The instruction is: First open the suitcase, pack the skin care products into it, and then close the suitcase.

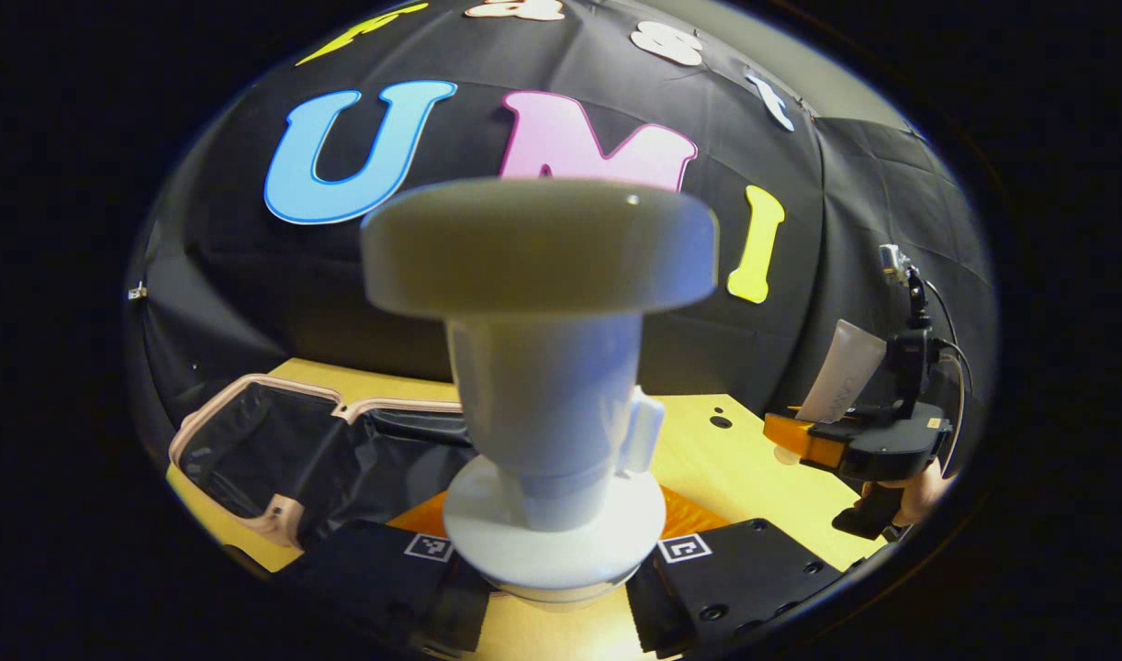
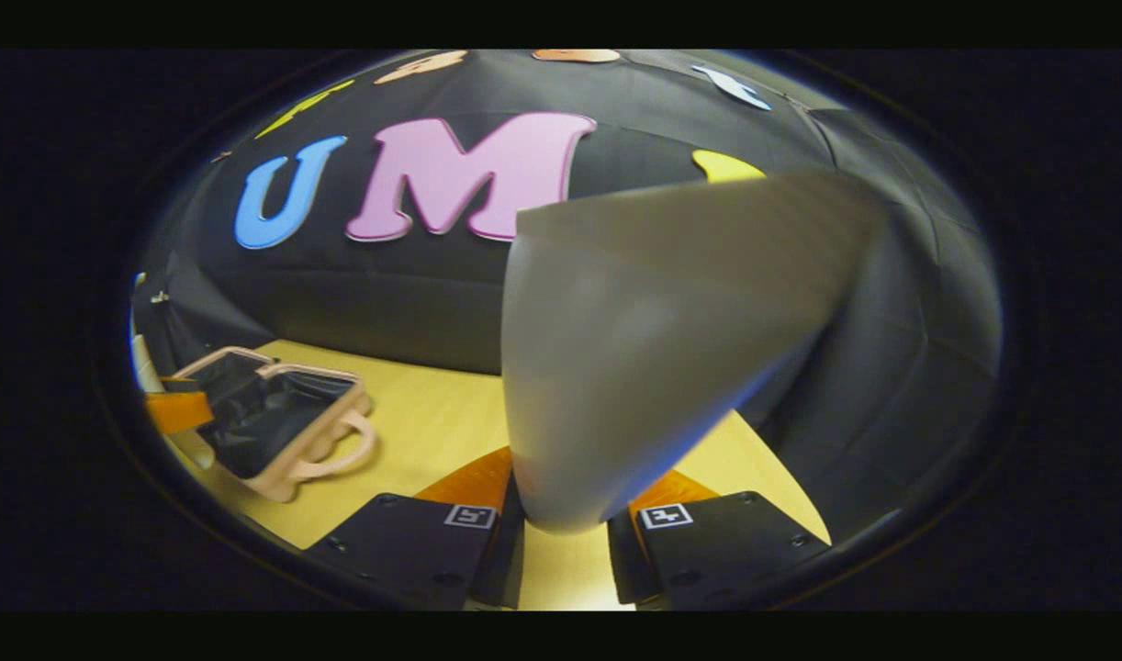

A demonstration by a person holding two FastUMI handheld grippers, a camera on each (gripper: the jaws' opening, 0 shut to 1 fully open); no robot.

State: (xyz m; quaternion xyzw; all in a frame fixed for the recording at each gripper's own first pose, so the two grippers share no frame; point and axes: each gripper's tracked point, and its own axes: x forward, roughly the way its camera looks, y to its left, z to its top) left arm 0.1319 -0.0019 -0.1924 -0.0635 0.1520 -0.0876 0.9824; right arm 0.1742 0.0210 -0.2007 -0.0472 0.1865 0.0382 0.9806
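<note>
A white pump bottle (image 1: pixel 547 386) stands upright and close up in the left gripper view, and my left gripper (image 1: pixel 554 551) is shut on its lower part. Behind it to the left, the pink suitcase (image 1: pixel 290 386) lies open on the table, showing its black lining. At the far right my right gripper (image 1: pixel 800 436) holds a pale tube (image 1: pixel 846 372), with a hand (image 1: pixel 924 496) behind it. In the right gripper view that tube (image 2: pixel 653 349) rises large and tilted between the fingers of my right gripper (image 2: pixel 566 528). The open suitcase (image 2: pixel 313 372) lies to the left there.
The wooden table (image 2: pixel 432 431) runs from the suitcase to the black cloth wall behind. Two small dark holes (image 1: pixel 720 420) mark the tabletop near its right end. Part of my left gripper (image 2: pixel 177 410) shows at the left edge beside the suitcase.
</note>
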